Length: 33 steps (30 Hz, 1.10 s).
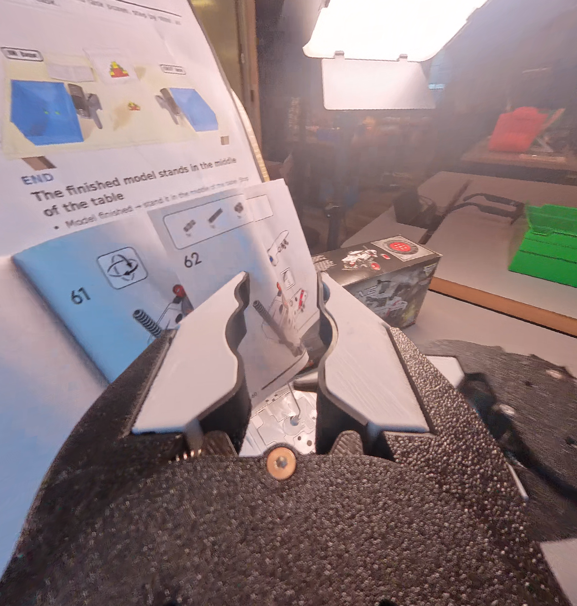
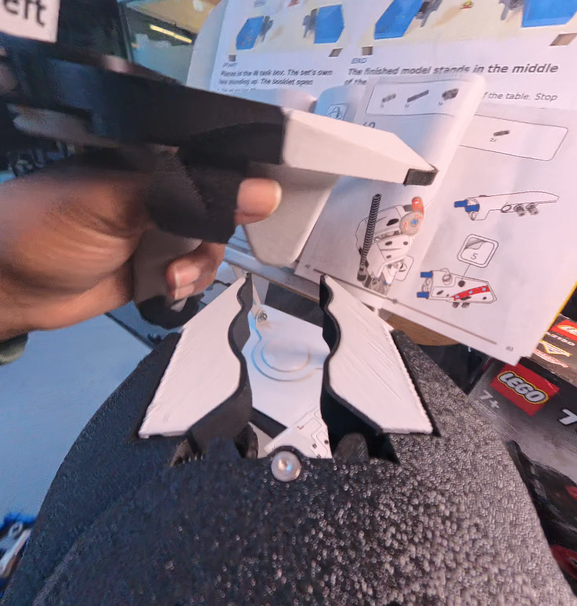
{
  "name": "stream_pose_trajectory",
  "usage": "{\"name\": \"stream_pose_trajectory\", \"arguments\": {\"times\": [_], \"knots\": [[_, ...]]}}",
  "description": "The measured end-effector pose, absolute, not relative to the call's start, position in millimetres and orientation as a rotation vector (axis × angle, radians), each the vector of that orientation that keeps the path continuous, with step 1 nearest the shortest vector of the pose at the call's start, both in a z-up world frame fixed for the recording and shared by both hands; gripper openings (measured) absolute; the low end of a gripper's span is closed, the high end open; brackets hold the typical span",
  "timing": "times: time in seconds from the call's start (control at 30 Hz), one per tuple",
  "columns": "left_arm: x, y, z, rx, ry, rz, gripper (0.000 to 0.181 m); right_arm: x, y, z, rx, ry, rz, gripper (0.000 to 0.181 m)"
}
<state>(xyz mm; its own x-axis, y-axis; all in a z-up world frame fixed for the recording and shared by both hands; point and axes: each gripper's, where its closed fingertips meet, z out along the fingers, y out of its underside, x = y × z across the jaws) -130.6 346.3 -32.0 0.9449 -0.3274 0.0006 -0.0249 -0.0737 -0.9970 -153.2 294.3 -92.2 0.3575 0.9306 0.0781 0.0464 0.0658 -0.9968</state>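
An open building-instruction booklet (image 1: 93, 314) leans against a large printed sheet (image 1: 116, 183) on a stand. My left gripper (image 1: 282, 278) is open, and a lifted booklet page (image 1: 280, 328) stands between its two fingers, apart from both pads. In the right wrist view a hand (image 2: 51, 246) holds that gripper, and its upper finger (image 2: 346, 147) lies over the same booklet (image 2: 477, 229). My right gripper (image 2: 283, 282) is open and empty. It sits low over the stand's white base (image 2: 280, 357), just below the booklet's lower edge.
A dark toy-set box (image 1: 385, 282) stands right of the booklet and shows close at the right (image 2: 523, 390). A green case (image 1: 555, 242) and a red case (image 1: 516, 131) lie on farther tables. A bright lamp panel (image 1: 378, 29) hangs above. A blue-and-white part (image 2: 5, 541) lies at the bottom left. Some 8 cm of space lies between my two pairs of fingers.
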Motion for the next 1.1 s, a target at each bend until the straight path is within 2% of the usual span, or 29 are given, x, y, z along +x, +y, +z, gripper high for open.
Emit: {"name": "stream_pose_trajectory", "arguments": {"times": [0.07, 0.13, 0.23, 0.37, 0.4, 0.5, 0.63, 0.67, 0.73, 0.83, 0.97, 1.0, 1.03, 1.1], "knots": [[-122, 344, -27, -1.627, 0.332, -0.314, 0.053, -159, 315, -83, -1.375, -0.865, 0.892, 0.041], [-127, 336, -6, -1.539, 0.330, -0.253, 0.056, -155, 341, -85, -1.465, -0.752, 0.832, 0.032], [-155, 319, 14, -1.438, 0.262, -0.059, 0.045, -140, 368, -86, -1.506, -0.654, 0.774, 0.019], [-192, 318, -28, -1.604, 0.271, 0.194, 0.030, -123, 390, -84, -1.513, -0.623, 0.738, 0.011], [-193, 318, -40, -1.636, 0.298, 0.220, 0.027, -119, 394, -82, -1.512, -0.617, 0.725, 0.011], [-190, 325, -66, -1.715, 0.379, 0.296, 0.023, -93, 411, -73, -1.531, -0.513, 0.653, 0.032], [-191, 338, -79, -1.759, 0.385, 0.349, 0.024, -59, 391, -25, -1.314, -0.414, 0.606, 0.031], [-192, 340, -80, -1.761, 0.372, 0.348, 0.024, -59, 376, -11, -1.226, -0.438, 0.609, 0.028], [-194, 342, -80, -1.753, 0.347, 0.334, 0.022, -78, 339, 1, -1.081, -0.582, 0.665, 0.000], [-195, 342, -80, -1.743, 0.340, 0.328, 0.021, -125, 329, -36, -1.177, -0.829, 0.652, 0.007], [-196, 340, -79, -1.768, 0.351, 0.330, 0.018, -134, 373, -80, -1.366, -0.803, 0.531, 0.018], [-197, 340, -80, -1.775, 0.354, 0.330, 0.017, -131, 384, -88, -1.404, -0.779, 0.511, 0.018], [-199, 339, -80, -1.783, 0.356, 0.337, 0.016, -126, 389, -86, -1.383, -0.749, 0.518, 0.009], [-205, 337, -81, -1.783, 0.362, 0.355, 0.008, -116, 397, -85, -1.377, -0.717, 0.479, 0.014]]}}
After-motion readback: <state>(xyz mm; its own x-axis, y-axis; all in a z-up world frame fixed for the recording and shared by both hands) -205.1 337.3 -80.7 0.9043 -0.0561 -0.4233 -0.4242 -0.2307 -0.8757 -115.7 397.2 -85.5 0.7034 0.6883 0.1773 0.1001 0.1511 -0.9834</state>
